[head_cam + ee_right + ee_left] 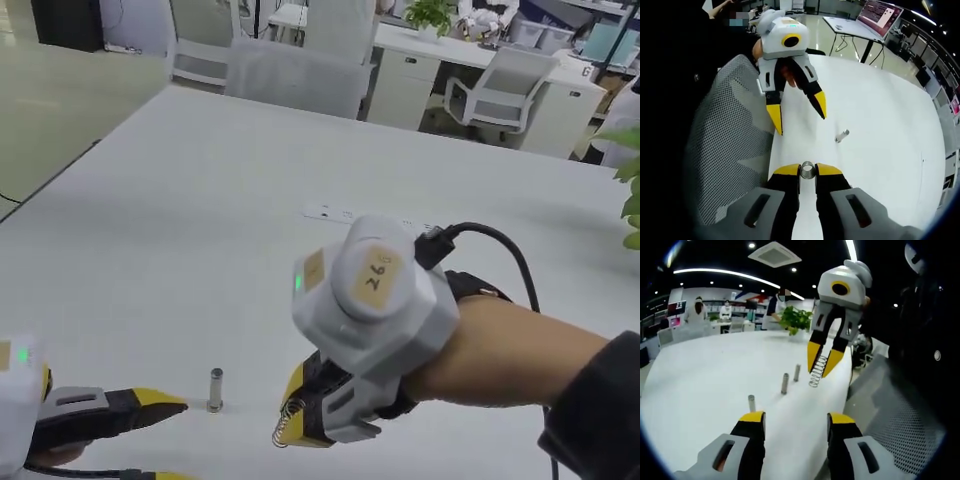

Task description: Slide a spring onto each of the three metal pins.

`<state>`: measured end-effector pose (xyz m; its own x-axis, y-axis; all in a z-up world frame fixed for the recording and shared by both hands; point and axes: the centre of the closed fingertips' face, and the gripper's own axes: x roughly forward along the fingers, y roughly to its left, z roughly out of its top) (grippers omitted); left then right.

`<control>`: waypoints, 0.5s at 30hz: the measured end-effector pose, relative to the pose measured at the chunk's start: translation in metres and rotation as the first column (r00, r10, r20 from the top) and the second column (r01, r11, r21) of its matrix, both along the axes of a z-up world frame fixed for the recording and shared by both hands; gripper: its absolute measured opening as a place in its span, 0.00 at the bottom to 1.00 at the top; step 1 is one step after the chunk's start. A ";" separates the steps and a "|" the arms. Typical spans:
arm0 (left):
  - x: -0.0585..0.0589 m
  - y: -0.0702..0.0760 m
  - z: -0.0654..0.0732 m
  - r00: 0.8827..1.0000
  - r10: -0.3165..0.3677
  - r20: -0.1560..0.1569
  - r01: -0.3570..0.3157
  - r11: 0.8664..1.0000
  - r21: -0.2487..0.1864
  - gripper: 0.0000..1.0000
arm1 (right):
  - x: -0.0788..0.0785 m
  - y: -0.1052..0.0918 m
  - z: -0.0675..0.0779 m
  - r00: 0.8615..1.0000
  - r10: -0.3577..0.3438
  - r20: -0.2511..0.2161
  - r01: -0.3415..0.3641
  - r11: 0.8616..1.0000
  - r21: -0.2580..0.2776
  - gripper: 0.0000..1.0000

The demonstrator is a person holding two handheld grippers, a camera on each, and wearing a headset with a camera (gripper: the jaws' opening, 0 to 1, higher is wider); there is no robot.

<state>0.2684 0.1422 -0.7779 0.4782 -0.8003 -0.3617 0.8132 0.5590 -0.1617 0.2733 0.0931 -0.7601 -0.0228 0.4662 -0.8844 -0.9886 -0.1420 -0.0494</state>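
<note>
3 pins (785, 383) on table (705, 370) | right hand-held gripper (807, 183) clamps spring (808, 170) | left hand-held gripper (796, 418) spread

This is an open-plan office. The broad white desk (200, 210) stands among other white desks, with a grey swivel chair (500, 85), a drawer cabinet (400, 90) and a potted plant (430, 14) on the far side. A lit screen (880, 14) sits on a far desk. Overhead are a ceiling air-conditioning cassette (774, 254) and a strip light (715, 271).

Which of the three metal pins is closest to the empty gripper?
The pin at the near end of the row, just ahead of the left gripper's open jaws. The other two stand farther along, toward the spring in the right gripper.
</note>
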 end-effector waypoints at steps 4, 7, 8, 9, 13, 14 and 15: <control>0.000 0.002 -0.001 1.000 0.024 0.002 -0.024 1.000 0.000 0.46 | 0.003 0.002 0.001 1.000 0.002 0.004 -0.002 1.000 -0.001 0.08; 0.000 0.003 -0.001 0.999 0.041 0.006 -0.041 0.999 0.002 0.49 | 0.004 0.003 0.001 1.000 0.005 0.005 -0.005 1.000 0.000 0.08; 0.000 0.003 -0.001 0.999 0.044 0.007 -0.044 0.999 0.002 0.49 | 0.005 0.003 0.001 1.000 0.006 0.007 -0.006 1.000 0.000 0.08; 0.000 0.003 -0.002 0.999 0.047 0.007 -0.047 0.999 0.002 0.49 | 0.006 0.003 0.001 1.000 0.006 0.009 -0.006 1.000 0.000 0.08; -0.002 0.001 -0.005 0.999 0.049 0.003 -0.049 0.999 0.006 0.49 | 0.010 0.005 0.003 1.000 0.007 0.016 -0.008 1.000 0.003 0.08; -0.002 0.001 -0.005 0.999 0.048 0.002 -0.048 0.999 0.008 0.49 | 0.011 0.005 0.004 1.000 0.008 0.018 -0.008 1.000 0.002 0.08; -0.003 0.000 -0.006 0.999 0.047 0.002 -0.047 0.999 0.010 0.49 | 0.013 0.005 0.005 1.000 0.009 0.023 -0.009 1.000 0.001 0.08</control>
<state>0.2656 0.1423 -0.7837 0.5159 -0.7732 -0.3689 0.7862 0.5983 -0.1547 0.2860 0.0981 -0.7554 -0.0067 0.4673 -0.8841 -0.9860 -0.1505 -0.0721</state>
